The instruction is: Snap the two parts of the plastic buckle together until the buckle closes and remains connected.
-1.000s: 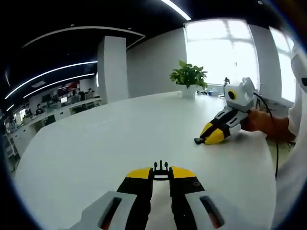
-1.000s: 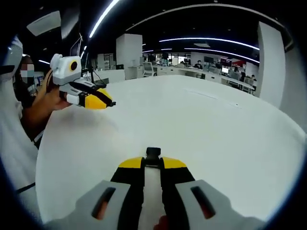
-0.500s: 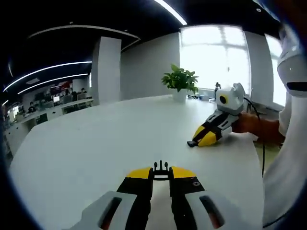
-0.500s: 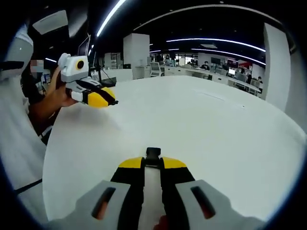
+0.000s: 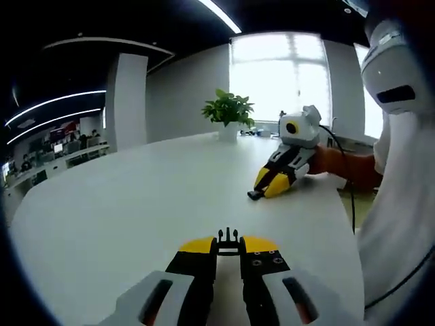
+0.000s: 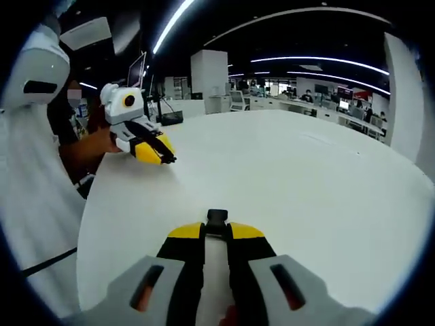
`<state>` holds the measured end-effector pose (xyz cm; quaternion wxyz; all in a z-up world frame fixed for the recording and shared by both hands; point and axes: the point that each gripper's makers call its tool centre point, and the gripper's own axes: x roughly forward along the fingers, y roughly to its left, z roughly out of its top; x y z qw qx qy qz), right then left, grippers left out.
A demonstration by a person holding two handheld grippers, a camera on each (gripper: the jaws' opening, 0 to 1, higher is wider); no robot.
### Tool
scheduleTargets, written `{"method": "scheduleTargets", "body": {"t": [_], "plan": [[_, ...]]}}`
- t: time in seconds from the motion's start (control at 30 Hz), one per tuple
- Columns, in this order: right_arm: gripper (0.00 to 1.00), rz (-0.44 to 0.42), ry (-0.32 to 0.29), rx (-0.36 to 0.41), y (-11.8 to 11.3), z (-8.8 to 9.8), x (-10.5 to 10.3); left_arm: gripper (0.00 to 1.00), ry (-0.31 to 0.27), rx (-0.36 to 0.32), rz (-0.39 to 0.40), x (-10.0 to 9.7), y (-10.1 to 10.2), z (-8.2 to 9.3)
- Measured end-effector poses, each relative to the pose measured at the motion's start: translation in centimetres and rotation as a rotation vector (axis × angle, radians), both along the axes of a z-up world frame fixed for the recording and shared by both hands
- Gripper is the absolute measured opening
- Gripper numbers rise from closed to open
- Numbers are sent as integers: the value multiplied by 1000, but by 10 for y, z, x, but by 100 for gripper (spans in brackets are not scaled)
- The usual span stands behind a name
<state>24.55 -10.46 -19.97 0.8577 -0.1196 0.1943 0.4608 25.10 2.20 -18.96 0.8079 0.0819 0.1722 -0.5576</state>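
My left gripper is shut on the black pronged buckle half, which sticks out past its yellow tips. My right gripper is shut on the other black buckle half, a blunt block at its tips. The two halves are apart. In the left gripper view the right gripper rests low over the white table at the right, its buckle half pointing down-left. The right gripper view has the left gripper at the upper left, a dark tip at its front.
A potted plant stands at the table's far edge before bright windows. A person's hand and white sleeve hold the right gripper. A cable hangs off the table edge. Office desks line the background.
Both views have swung, so each opposite gripper now sits nearer the picture's middle and looks slightly larger. Both grippers still hold their buckle halves.
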Motion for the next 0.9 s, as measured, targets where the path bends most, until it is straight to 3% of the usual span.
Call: {"method": "scheduleTargets", "body": {"t": [0.17, 0.37, 0.9], "plan": [[13, 84, -32, -29, 4, -2, -11, 13, 19, -18, -53, -10, -4, -1], [13, 160, -15, -7, 10, 1, -18, 13, 20, -56, -142, -23, -9, 1], [13, 350, 32, 17, 29, 1, -42, 13, 41, 0, -280, -42, -17, -10]]}}
